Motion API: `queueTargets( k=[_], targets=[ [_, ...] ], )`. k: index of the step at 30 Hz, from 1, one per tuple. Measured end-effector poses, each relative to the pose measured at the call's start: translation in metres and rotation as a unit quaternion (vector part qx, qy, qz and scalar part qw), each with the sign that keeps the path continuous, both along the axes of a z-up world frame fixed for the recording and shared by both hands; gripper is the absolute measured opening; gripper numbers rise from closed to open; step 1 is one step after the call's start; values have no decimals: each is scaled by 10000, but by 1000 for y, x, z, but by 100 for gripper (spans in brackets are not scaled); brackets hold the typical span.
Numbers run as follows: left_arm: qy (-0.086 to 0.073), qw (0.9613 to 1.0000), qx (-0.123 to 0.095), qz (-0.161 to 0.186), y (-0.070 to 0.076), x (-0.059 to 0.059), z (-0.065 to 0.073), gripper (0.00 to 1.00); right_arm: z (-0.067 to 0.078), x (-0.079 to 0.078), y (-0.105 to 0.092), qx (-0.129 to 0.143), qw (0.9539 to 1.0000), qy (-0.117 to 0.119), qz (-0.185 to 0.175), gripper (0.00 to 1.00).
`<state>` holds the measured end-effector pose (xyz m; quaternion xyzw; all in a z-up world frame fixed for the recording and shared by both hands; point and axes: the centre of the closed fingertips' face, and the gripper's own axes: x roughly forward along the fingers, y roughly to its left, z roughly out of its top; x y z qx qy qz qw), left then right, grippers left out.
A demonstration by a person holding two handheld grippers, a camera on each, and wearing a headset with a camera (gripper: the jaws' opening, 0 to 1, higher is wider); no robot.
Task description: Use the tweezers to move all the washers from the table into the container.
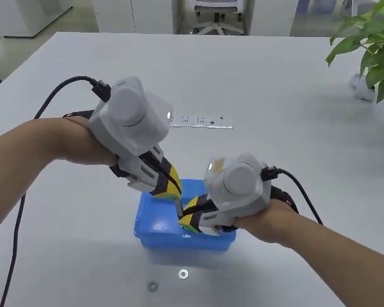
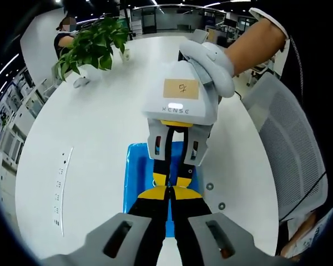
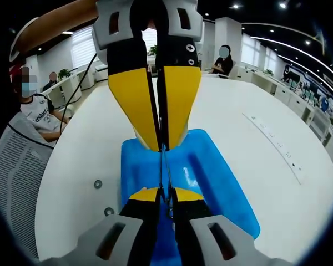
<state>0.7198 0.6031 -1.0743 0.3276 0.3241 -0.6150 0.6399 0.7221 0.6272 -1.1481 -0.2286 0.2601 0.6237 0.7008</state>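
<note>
Blue container (image 1: 155, 231) — two washers (image 1: 183, 274) lie on the table (image 1: 275, 96) at its near side. The left gripper (image 1: 171, 187) and right gripper (image 1: 192, 219) pinch the tweezers (image 3: 162, 166) — their load I cannot tell.

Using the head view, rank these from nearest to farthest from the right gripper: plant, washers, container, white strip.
1. Container, directly beneath the right gripper.
2. Washers, on the person's side.
3. White strip, mid-table beyond.
4. Plant, far right corner.

- Container (image 1: 155, 231): plain blue.
- Table (image 1: 262, 83): white.
- Washers (image 1: 183, 274): silver.
- Tweezers (image 3: 162, 166): grey metal.
- Left gripper (image 1: 174, 190), right gripper (image 1: 184, 217): pale grey shells, yellow-and-black jaws.
- Plant (image 1: 371, 51): green leaves.
</note>
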Motion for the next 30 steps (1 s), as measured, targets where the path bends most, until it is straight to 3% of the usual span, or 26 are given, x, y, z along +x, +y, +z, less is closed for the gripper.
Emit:
queueTargets(
  k=[16,30],
  targets=[
    [-62,10000,32,-46,0,-2,5,5,5,-2,-2,-23,10000,-78,1,11],
    [-202,9997,84,-113,0,-12,27,5,28,-9,0,104,9997,-235,-45,11]
  ],
)
